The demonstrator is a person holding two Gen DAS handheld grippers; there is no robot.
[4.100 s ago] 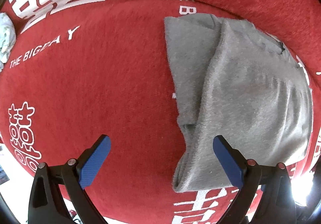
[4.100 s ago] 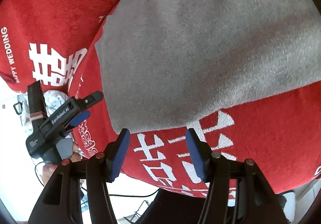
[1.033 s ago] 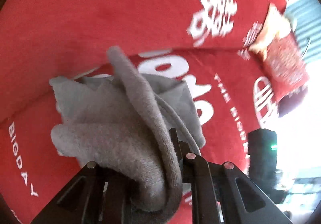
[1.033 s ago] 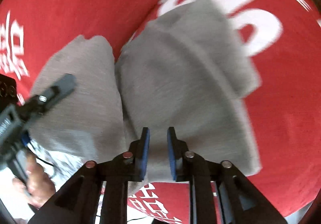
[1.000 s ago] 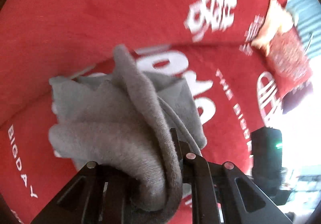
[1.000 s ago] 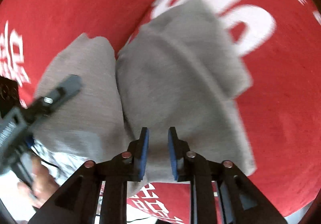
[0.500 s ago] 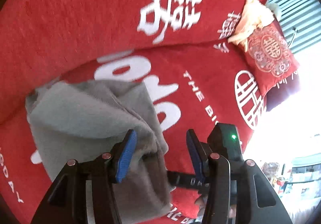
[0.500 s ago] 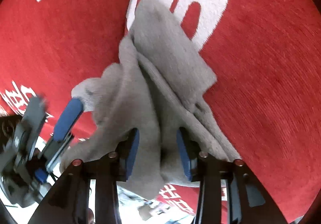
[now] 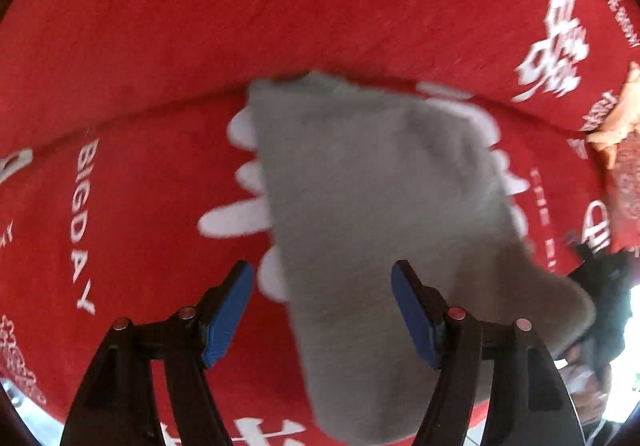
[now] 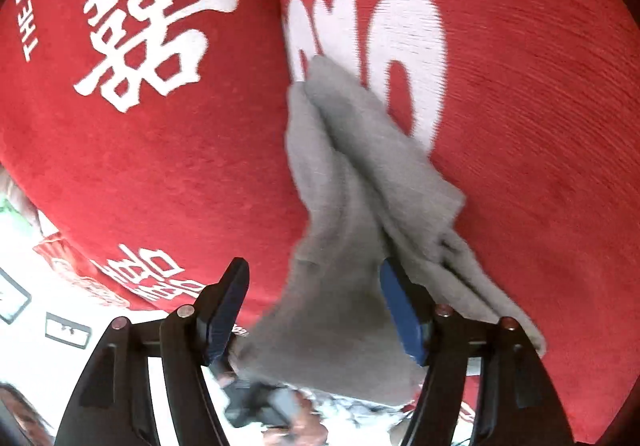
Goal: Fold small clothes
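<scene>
A folded grey garment [image 9: 380,206] lies on the red blanket [image 9: 160,166]. My left gripper [image 9: 322,288] points down over the garment's near edge. Its jaws are opening, and its blue pads [image 9: 230,310] stand clear of the cloth. In the right wrist view the same garment [image 10: 352,186] runs in rumpled folds from the white lettering down between the fingers of my right gripper [image 10: 314,286]. Those jaws are opening too; the cloth lies loose between them, and the right blue pad [image 10: 400,310] is close beside a fold. The other gripper [image 10: 256,402] shows as a blur below.
The red blanket [image 10: 140,166] carries large white characters and lettering. A red patterned cushion [image 9: 628,186] with a peach cloth [image 9: 616,118] on it sits at the far right. A dark blurred gripper and hand [image 9: 600,306] are by the garment's right corner. The blanket's edge [image 10: 120,278] drops to a pale floor.
A second ago both grippers were shut on bunched grey cloth. Both jaws have spread since, and the garment now lies flatter on the blanket. The left view has swung across over it.
</scene>
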